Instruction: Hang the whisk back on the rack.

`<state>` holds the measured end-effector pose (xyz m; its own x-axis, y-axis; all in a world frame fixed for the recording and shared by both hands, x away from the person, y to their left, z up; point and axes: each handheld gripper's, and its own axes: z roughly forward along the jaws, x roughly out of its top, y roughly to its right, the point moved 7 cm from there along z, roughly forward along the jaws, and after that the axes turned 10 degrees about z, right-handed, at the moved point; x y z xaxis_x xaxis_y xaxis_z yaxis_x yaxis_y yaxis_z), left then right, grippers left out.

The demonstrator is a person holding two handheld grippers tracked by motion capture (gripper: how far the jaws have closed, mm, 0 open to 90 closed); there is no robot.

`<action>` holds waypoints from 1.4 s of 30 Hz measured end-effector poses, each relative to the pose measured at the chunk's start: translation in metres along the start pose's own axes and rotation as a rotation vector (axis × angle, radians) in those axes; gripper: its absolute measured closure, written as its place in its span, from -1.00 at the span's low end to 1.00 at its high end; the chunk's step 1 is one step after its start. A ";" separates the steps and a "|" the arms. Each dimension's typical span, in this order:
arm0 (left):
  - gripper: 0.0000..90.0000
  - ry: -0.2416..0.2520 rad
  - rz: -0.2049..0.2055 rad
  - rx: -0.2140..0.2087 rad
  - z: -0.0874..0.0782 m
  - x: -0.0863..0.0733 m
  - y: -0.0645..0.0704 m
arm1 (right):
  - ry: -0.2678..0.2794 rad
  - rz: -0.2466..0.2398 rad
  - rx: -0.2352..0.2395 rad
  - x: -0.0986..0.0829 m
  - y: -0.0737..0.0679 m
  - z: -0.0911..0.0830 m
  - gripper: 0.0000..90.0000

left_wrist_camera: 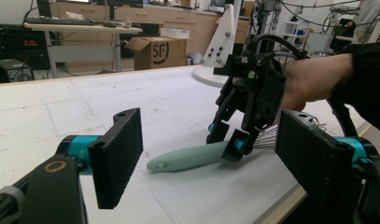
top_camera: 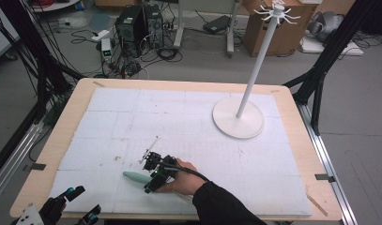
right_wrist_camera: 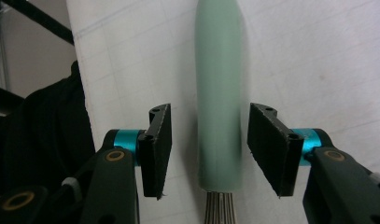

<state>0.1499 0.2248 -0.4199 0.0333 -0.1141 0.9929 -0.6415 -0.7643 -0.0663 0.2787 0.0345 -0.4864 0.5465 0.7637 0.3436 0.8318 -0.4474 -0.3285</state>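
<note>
Left gripper [top_camera: 78, 206] sat idle at the near left corner of the table [top_camera: 52, 140], jaws spread wide with nothing between them; the left gripper view looked across the white mat [top_camera: 188, 122] at the other hand's work.

Right gripper [top_camera: 151, 176] was down over the whisk [top_camera: 137, 177], in the near middle of the mat. Whisk lay flat, its mint-green handle [right_wrist_camera: 219, 93] pointing left toward the table's left edge and the wire end under the person's hand [top_camera: 184, 180]. In the right gripper view the jaws stood open on either side of the handle, close to where the wires [right_wrist_camera: 219, 207] come out, with a visible gap on both sides. No contact yet, nothing held.

My read: this was the pre-grasp step, jaws lined up and straddling the handle, closing still to come. Next move would call for squeezing squarely on the handle, keeping it centred so it doesn't roll out, since it's round and smooth. Then a lift that keeps the wire end from dragging on the mat.

Farther off, on the far right of the mat, stood a white stand [top_camera: 254, 79] with a round base [top_camera: 238, 123] and hooks [top_camera: 277, 13] at the top, well apart from the whisk. Plausibly where it's meant to hang; the handle does have a hole at its tip [left_wrist_camera: 159, 165]. Beyond the table: boxes and cables on the floor.
</note>
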 end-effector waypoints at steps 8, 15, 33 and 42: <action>-0.46 0.004 -0.007 0.002 -0.001 0.000 0.000 | -0.029 0.010 -0.004 0.003 0.002 0.004 0.36; -0.46 -0.003 -0.002 -0.004 0.001 0.000 0.001 | -0.055 -0.020 -0.051 0.004 0.003 0.006 0.51; -0.44 -0.007 -0.008 0.011 -0.001 -0.003 0.000 | -0.039 0.036 0.000 0.009 0.014 -0.008 0.55; -0.44 -0.014 -0.002 0.001 0.001 -0.005 0.002 | 0.118 0.093 0.004 0.002 0.035 -0.052 0.55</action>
<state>0.1494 0.2229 -0.4248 0.0456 -0.1214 0.9916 -0.6404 -0.7654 -0.0642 0.3141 -0.0039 -0.4510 0.6292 0.6587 0.4126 0.7766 -0.5118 -0.3672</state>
